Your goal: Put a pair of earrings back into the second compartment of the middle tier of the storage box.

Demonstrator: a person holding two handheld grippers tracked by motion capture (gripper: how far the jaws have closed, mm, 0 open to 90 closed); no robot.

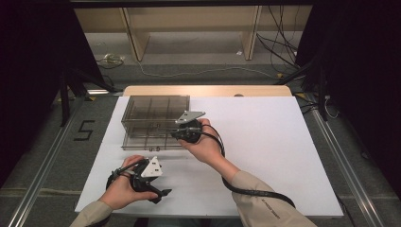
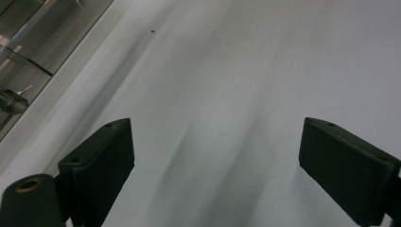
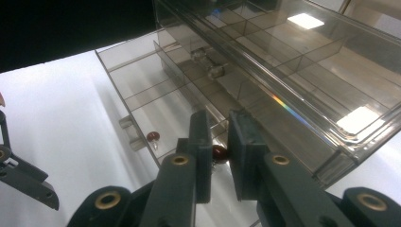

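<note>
A smoky clear compartment box (image 1: 156, 111) stands on the white board, with a shallow drawer (image 1: 146, 140) pulled out of its front. My right gripper (image 1: 174, 134) reaches over that drawer's right end. In the right gripper view the right gripper (image 3: 220, 127) is shut on a small dark red bead-like piece (image 3: 219, 152) just above the drawer (image 3: 142, 94). A second small red piece (image 3: 152, 137) lies in the drawer's near corner. My left gripper (image 1: 160, 195) rests low at the front left, open, and the left gripper (image 2: 213, 161) has nothing but white board between its jaws.
The white board (image 1: 265, 142) covers the wooden table (image 1: 208, 90). Several small metal parts (image 3: 208, 64) lie in the drawer's farther compartments. The box's upper tray (image 3: 293, 61) overhangs to the right of my right gripper. Rails and cables run along the floor around the table.
</note>
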